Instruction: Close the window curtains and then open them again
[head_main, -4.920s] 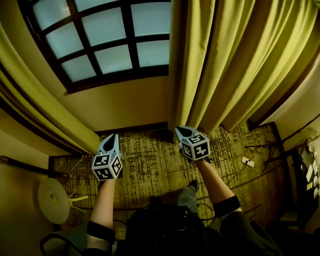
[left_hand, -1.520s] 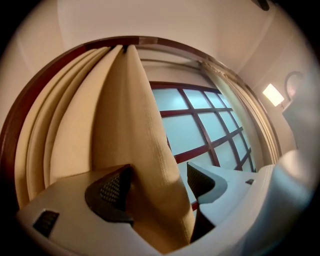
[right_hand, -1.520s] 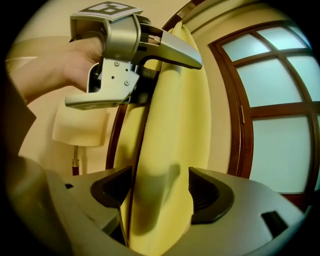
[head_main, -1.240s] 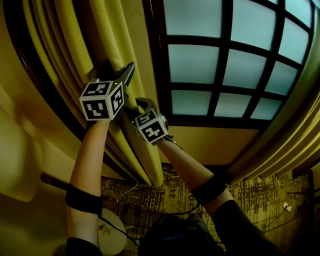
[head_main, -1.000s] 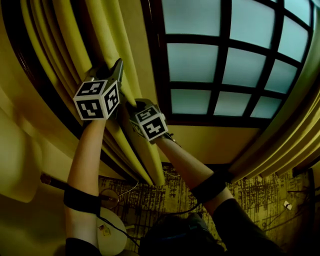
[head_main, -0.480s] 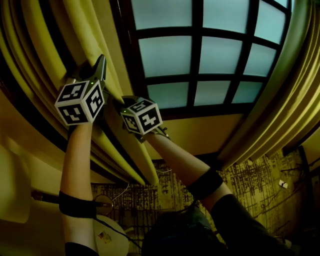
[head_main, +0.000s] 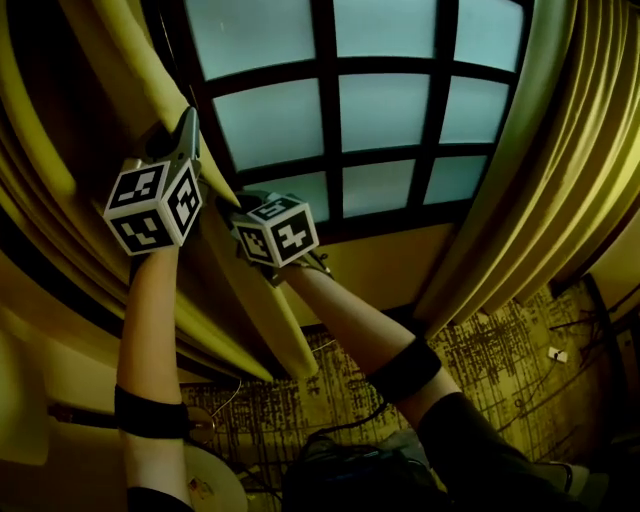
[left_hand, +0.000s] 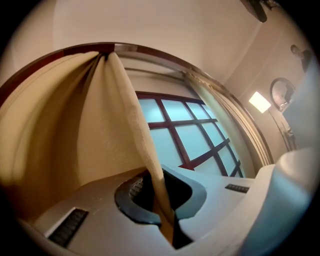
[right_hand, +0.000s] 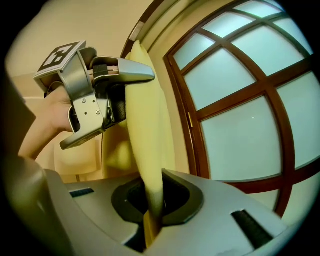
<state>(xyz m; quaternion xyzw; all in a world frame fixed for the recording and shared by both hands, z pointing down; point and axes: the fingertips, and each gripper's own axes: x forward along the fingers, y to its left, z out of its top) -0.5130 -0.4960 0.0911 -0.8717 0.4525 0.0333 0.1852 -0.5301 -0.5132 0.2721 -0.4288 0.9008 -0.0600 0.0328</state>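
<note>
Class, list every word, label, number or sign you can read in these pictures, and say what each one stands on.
No readable words or numbers anywhere.
Left marker cube and right marker cube: black-and-white square patterns only, no letters.
Small mark on the white disc on the floor: too small and dark to read.
Curtain and window: no print.

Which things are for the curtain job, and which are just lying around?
For the job:
left curtain, pinched by the left gripper and right gripper
right curtain
window

Just lying about:
round white disc
small white plug
cable on the carpet
</note>
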